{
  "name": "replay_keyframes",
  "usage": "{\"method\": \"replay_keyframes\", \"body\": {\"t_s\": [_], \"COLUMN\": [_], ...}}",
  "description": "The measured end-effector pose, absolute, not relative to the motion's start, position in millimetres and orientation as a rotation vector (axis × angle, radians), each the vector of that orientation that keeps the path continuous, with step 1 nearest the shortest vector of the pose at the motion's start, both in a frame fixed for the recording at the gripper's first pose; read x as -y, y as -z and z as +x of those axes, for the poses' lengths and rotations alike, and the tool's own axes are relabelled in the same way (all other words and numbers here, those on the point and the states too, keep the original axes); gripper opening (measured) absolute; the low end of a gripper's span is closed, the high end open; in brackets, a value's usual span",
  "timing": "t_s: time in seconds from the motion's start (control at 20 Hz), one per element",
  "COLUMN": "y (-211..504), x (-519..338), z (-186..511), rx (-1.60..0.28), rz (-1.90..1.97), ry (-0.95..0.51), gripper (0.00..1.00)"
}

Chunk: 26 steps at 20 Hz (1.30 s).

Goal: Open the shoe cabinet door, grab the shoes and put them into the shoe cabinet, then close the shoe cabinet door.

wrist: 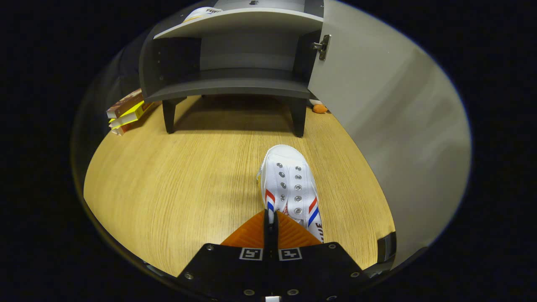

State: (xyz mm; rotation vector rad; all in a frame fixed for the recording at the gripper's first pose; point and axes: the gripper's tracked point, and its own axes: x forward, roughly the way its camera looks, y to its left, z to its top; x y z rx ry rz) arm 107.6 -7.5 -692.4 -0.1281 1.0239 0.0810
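Note:
A white sneaker [289, 184] with red and blue stripes points toward the cabinet, its heel end at my fingers. My gripper [270, 220] is shut, and the sneaker's collar edge is pinched between the two fingers. Beyond the shoe stands the grey shoe cabinet [235, 86] on short dark legs. Its door [377, 105] is swung wide open to the right, with a hinge [322, 46] at the top. The lower compartment [247, 58] looks bare. Another white shoe [203, 12] lies on the upper shelf.
The wooden floor [176, 184] spreads out left of the shoe. A stack of books [126, 112] lies beside the cabinet's left leg. A small orange object [319, 108] sits on the floor behind the door's lower edge.

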Motion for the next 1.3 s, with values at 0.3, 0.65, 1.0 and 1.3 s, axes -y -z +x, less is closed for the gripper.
{"method": "replay_keyframes", "body": {"t_s": [0.3,0.65,1.0,1.3], "y": [639,552,449,354], "x": [-27,-61,-72,-81], "z": [112,132,157,195], "rx": [-0.988,-0.904,-0.832,-0.72], "rz": [-0.073,-0.063,-0.076,-0.128], "ry": [-0.158,-0.208,-0.151,-0.083], "gripper": [0.0,0.0,0.0,0.0]}}
